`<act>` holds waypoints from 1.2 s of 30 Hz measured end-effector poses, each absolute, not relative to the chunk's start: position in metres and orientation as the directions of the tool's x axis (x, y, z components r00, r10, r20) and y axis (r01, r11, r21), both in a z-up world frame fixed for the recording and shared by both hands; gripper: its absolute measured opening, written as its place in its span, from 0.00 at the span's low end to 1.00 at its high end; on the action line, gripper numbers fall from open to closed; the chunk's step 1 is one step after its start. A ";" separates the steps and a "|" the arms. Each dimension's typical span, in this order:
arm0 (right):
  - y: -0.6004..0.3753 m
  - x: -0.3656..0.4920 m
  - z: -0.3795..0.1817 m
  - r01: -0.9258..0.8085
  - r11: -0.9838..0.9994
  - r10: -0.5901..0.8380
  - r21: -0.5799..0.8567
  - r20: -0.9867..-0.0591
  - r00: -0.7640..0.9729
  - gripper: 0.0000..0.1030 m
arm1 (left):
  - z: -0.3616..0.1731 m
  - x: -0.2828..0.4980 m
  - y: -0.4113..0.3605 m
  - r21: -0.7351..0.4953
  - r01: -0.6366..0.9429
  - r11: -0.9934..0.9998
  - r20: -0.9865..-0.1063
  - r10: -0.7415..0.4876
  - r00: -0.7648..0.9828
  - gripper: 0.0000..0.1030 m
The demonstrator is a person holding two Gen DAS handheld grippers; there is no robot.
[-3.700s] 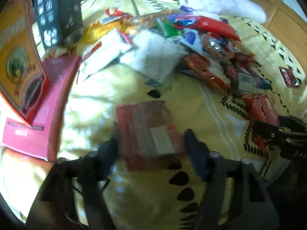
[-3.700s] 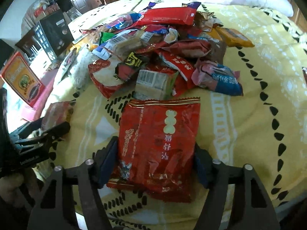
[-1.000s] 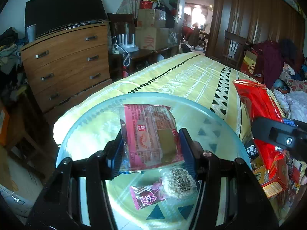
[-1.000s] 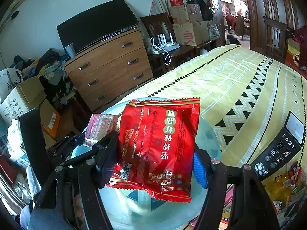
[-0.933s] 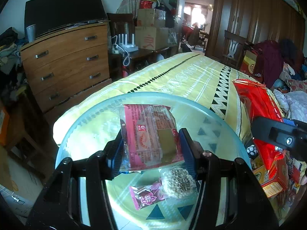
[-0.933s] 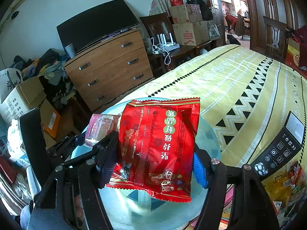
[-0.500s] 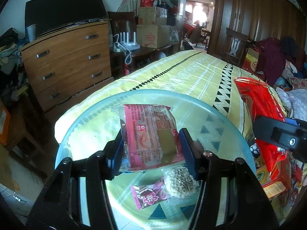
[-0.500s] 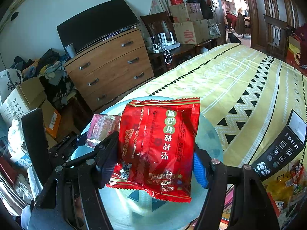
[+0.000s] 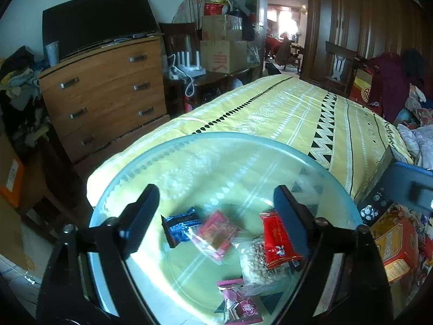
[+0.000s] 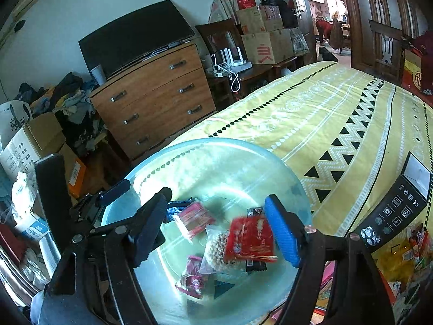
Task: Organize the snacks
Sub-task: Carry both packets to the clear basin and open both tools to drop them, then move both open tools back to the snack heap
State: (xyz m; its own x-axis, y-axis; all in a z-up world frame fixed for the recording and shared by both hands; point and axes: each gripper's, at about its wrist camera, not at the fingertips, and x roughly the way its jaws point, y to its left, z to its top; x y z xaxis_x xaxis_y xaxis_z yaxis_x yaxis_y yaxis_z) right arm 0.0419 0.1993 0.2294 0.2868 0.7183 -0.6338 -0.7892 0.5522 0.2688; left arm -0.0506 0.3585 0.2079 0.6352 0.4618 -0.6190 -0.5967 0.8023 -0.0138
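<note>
Red snack packet (image 10: pixel 250 239) lies in the clear glass bowl (image 10: pixel 216 146), blurred in the right wrist view, on top of a clear bag of pale puffed pieces (image 9: pixel 259 264). Pink-red packet (image 9: pixel 217 231) lies nearer the bowl's middle, blue packet (image 9: pixel 180 224) touching its left side, small pink packet (image 9: pixel 240 304) at the near edge. Bowl sits on the yellow patterned bedspread (image 9: pixel 284 113), at the bed's corner.

Left tongs (image 9: pixel 216 214): jaws just opened, spread wide, nothing between the pads. Right tongs (image 10: pixel 216 222): jaws also just opened, wide apart, gripping nothing; red packet sits below, near the blue right pad (image 10: pixel 282 234).

Black remote-like box (image 10: pixel 395 208) and more snacks lie right of the bowl.
</note>
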 end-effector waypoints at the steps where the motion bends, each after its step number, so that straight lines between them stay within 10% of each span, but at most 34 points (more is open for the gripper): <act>1: 0.195 0.040 0.232 -0.789 0.552 0.723 0.268 -0.626 0.294 0.79 | 0.209 -0.051 0.357 -0.008 -0.598 0.801 -0.616 0.468 0.634 0.88; 11: 0.109 0.014 0.253 -0.769 0.595 0.734 0.233 -0.547 0.402 0.80 | 0.233 -0.054 0.316 -0.003 -0.541 0.841 -0.569 0.444 0.692 0.89; 19: -0.088 0.000 0.204 -0.521 0.836 0.510 0.173 -0.594 0.622 0.86 | 0.260 -0.065 0.170 0.022 -0.146 0.989 -0.389 0.143 0.910 0.95; 29: -0.194 0.043 0.068 -0.403 0.893 0.380 0.200 -0.815 0.437 0.75 | 0.210 -0.039 0.101 -0.088 0.034 0.996 -0.547 -0.077 0.834 0.94; 36: -0.125 0.087 0.017 -0.552 0.829 0.206 -0.088 -0.870 0.448 0.87 | 0.197 -0.046 0.077 -0.094 0.097 0.991 -0.583 -0.134 0.802 0.94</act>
